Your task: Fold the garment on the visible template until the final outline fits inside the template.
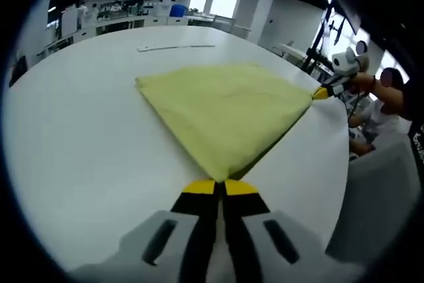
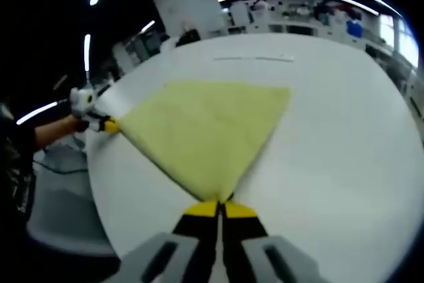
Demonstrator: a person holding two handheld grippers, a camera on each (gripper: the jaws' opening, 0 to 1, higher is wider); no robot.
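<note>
I am pinching both near corners of the yellow-green folded cloth garment (image 1: 225, 114) on the white round tabletop (image 1: 79, 144), left claw (image 1: 219, 188) and right claw (image 2: 219, 209) clamped tight, judging a fold toward the far edge comes next.

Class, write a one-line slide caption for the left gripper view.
Left tongs pinch one corner of a yellow garment on a white table.

White table (image 1: 79, 144), distant lab benches (image 1: 126, 18)
</note>
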